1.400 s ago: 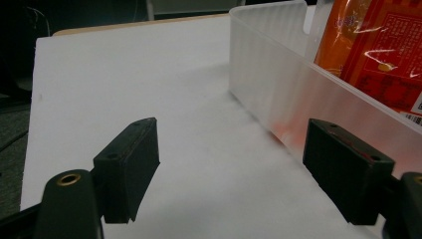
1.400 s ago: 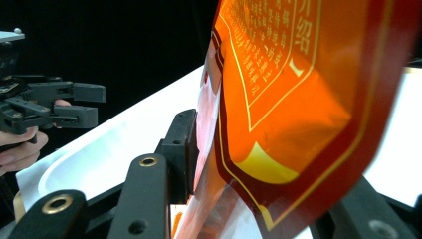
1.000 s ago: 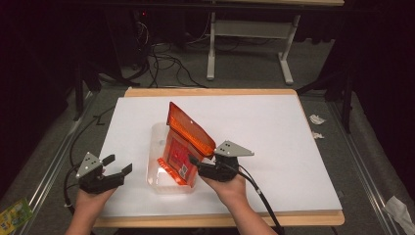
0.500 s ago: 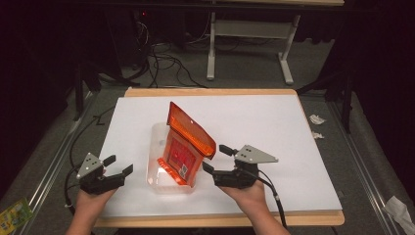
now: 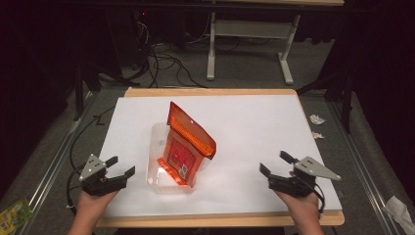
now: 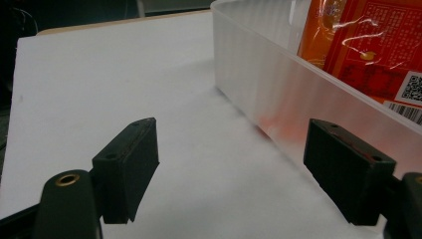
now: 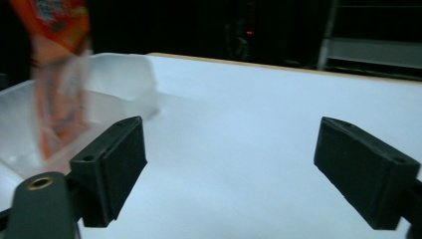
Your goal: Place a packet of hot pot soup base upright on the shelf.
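Note:
An orange snack packet point(image 5: 188, 144) stands tilted inside a clear plastic tub point(image 5: 157, 142) in the middle of the white table top. My left gripper point(image 5: 122, 166) rests open at the front left, a short way from the tub's left side. In the left gripper view the tub wall point(image 6: 278, 94) and the packet point(image 6: 368, 45) lie just beyond the right jaw. My right gripper point(image 5: 275, 164) is open near the front right, well apart from the tub. Blurred tub point(image 7: 124, 79) and packet point(image 7: 59, 74) appear at the left of the right gripper view.
The white sheet point(image 5: 254, 122) covers a wooden table point(image 5: 210, 91). Crumpled paper scraps point(image 5: 317, 119) lie on the floor at the right. A green-yellow packet point(image 5: 14, 214) lies on the floor at the bottom left. Cables and a desk frame point(image 5: 247, 29) stand behind.
My right gripper has let go of the packet and drawn back to the right, away from the tub, now open. The left gripper has stayed in place.

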Action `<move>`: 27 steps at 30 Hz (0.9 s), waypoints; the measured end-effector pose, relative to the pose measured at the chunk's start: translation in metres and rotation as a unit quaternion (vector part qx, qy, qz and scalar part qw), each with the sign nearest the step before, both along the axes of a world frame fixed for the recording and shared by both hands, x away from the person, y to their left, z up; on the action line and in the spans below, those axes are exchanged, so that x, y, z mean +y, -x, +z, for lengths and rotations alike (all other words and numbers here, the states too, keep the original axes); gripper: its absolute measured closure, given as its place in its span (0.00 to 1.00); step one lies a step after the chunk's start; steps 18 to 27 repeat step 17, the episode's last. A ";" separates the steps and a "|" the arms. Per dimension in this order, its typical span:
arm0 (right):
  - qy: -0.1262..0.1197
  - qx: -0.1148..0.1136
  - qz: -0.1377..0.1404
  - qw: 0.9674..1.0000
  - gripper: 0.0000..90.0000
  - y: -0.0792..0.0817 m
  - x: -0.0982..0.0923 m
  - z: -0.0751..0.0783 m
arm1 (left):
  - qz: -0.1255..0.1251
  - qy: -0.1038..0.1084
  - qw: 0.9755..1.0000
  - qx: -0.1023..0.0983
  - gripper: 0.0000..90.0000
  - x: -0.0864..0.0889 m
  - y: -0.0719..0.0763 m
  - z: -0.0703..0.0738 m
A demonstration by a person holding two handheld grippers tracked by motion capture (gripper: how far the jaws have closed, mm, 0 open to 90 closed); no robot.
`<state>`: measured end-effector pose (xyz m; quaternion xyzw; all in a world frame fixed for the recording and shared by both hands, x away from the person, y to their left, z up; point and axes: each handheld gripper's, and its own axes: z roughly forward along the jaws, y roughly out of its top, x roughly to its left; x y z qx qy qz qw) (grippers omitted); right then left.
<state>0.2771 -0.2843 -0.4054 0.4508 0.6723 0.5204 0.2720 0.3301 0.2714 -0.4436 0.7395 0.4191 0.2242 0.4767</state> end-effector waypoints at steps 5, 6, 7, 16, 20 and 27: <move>-0.010 0.005 -0.046 0.999 0.13 0.023 -0.041 -0.024 | 0.012 -0.002 1.000 0.002 0.24 0.001 -0.002 0.000; -0.008 0.013 -0.047 0.999 0.13 0.022 -0.044 -0.026 | 0.019 0.003 1.000 0.002 0.23 0.002 -0.003 0.000; -0.008 0.013 -0.053 0.998 0.13 0.022 -0.047 -0.028 | 0.025 0.007 1.000 0.004 0.23 0.002 -0.002 0.001; -0.003 0.003 -0.029 1.000 0.13 0.017 -0.039 -0.033 | 0.023 -0.001 1.000 0.008 0.18 -0.005 0.003 0.003; -0.003 0.002 -0.029 1.000 0.14 0.016 -0.038 -0.033 | 0.020 -0.001 1.000 0.011 0.17 -0.004 0.002 0.002; -0.003 0.002 -0.029 1.000 0.14 0.016 -0.038 -0.033 | 0.020 -0.001 1.000 0.011 0.17 -0.004 0.002 0.002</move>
